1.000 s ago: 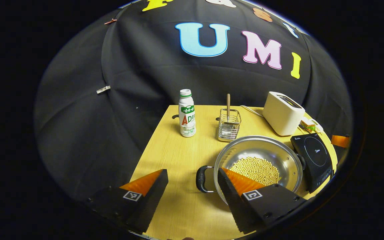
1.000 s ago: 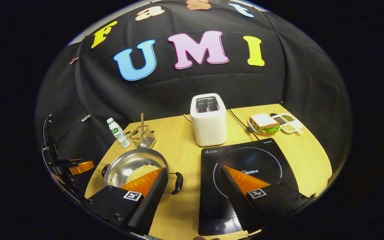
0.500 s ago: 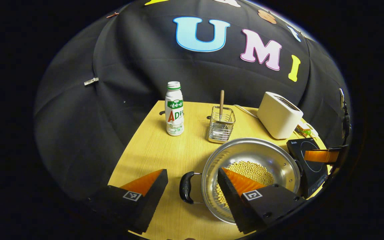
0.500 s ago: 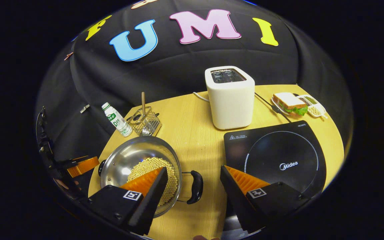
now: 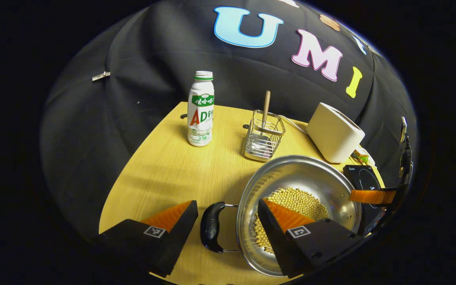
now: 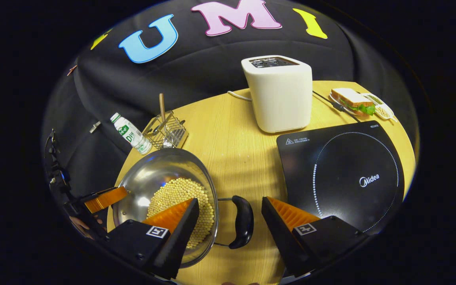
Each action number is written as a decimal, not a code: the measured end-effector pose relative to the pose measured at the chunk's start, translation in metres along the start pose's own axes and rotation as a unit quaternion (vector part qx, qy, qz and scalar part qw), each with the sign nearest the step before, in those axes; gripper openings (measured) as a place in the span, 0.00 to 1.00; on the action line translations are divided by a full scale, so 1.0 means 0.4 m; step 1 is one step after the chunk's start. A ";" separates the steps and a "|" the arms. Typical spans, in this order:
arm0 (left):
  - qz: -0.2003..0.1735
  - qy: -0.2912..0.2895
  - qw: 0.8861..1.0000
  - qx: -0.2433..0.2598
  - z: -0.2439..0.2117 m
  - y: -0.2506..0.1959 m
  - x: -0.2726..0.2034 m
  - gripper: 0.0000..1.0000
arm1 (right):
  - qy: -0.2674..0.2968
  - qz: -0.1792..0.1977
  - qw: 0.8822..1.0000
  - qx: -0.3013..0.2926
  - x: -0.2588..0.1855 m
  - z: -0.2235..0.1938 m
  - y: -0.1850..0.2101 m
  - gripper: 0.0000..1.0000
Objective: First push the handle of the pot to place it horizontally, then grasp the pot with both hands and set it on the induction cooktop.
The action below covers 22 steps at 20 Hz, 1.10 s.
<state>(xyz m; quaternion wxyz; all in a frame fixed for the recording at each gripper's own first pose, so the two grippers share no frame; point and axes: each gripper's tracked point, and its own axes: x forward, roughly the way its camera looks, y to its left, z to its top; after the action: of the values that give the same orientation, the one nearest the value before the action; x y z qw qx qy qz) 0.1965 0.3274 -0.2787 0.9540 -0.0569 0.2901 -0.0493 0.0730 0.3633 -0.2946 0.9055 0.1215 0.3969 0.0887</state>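
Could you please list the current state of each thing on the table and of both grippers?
pot: on table, holds beans, off the cooktop
right pot handle: between open fingers, ungrasped
left pot handle: between open fingers, ungrasped
induction cooktop: bare
toaster: upright
bottle: upright, capped
left gripper: open
right gripper: open

In the left gripper view the induction cooktop (image 5: 360, 177) is mostly hidden behind the pot (image 5: 299, 174) rim and the right gripper (image 5: 372, 196). In the right gripper view the sandwich plate (image 6: 356, 102) contents are too small to tell.
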 end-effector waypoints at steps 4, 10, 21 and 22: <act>-0.009 0.012 1.000 -0.008 -0.016 0.000 0.025 0.96 | 0.004 -0.002 1.000 0.001 0.021 -0.022 0.008 0.99; -0.012 0.033 0.999 -0.022 -0.045 0.006 0.054 0.90 | 0.010 -0.014 1.000 -0.005 0.044 -0.053 0.018 0.86; -0.013 0.054 0.998 -0.020 -0.085 0.003 0.051 0.68 | 0.017 -0.048 0.999 -0.005 0.052 -0.068 -0.018 0.62; -0.014 0.053 0.998 -0.024 -0.084 0.003 0.047 0.66 | 0.015 -0.049 0.999 -0.002 0.048 -0.065 -0.020 0.59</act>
<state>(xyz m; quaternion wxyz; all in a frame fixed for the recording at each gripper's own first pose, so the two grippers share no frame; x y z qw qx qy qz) 0.1932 0.3234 -0.3169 0.9350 -0.0812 0.3402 -0.0590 0.0671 0.3647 -0.3274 0.9028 0.0983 0.4160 0.0467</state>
